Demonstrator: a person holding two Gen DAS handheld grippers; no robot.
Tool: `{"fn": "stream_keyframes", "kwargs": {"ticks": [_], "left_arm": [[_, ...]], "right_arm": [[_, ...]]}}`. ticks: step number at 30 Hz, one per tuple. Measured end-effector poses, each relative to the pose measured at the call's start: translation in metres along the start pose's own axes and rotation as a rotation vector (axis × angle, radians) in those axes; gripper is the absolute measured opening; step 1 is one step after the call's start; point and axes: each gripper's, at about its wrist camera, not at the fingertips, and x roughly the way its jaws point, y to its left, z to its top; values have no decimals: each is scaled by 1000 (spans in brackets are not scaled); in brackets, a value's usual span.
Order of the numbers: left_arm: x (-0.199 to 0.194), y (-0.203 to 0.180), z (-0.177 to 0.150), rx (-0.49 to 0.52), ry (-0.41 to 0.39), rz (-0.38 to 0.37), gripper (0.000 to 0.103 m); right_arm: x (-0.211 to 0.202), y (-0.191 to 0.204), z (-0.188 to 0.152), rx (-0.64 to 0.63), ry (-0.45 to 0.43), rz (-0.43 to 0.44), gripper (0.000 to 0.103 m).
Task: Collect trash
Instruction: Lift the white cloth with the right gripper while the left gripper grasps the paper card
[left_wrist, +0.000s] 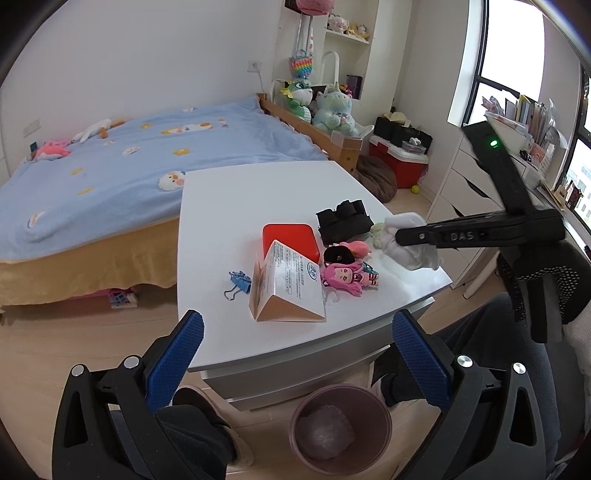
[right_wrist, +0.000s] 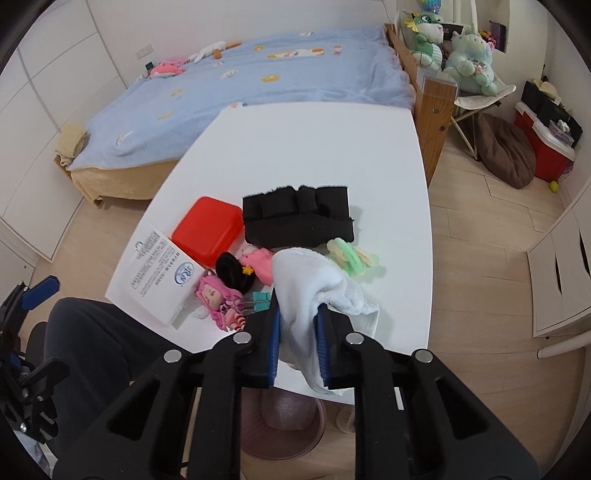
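Observation:
My right gripper (right_wrist: 298, 321) is shut on a crumpled white cloth (right_wrist: 314, 291) and holds it just above the white table (right_wrist: 314, 147) near its front edge; the cloth also shows in the left wrist view (left_wrist: 410, 247). My left gripper (left_wrist: 295, 332) is open and empty, held off the table's front edge above a pink trash bin (left_wrist: 340, 428). The bin (right_wrist: 284, 424) sits on the floor below the table, with something pale inside it.
On the table lie a red box (left_wrist: 291, 240), a paper box (left_wrist: 291, 288), a pink-haired doll (left_wrist: 347, 277), a blue binder clip (left_wrist: 238, 284), a black foam piece (right_wrist: 299, 218), a green hair clip (right_wrist: 352, 256) and a black hair tie (right_wrist: 234, 273). A bed (left_wrist: 129, 166) stands behind.

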Motion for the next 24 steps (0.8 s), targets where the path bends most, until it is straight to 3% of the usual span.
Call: {"fn": "stream_keyframes", "kwargs": {"ticks": [12,20,21,24], "left_arm": [[33,10,33,10,104,1,98],[70,12,49,24,254,9,97],[75,13,50,19,272,8,96],[86,13,47,16,318,3,76]], "right_arm": [[-33,2,0,-9,-70,3,16],[-38,-2,-1,-6,-77,-3,17],[-38,-2,-1,-6,-79,-4,17],[-39,-2,-1,-8,-82,-7,17]]}}
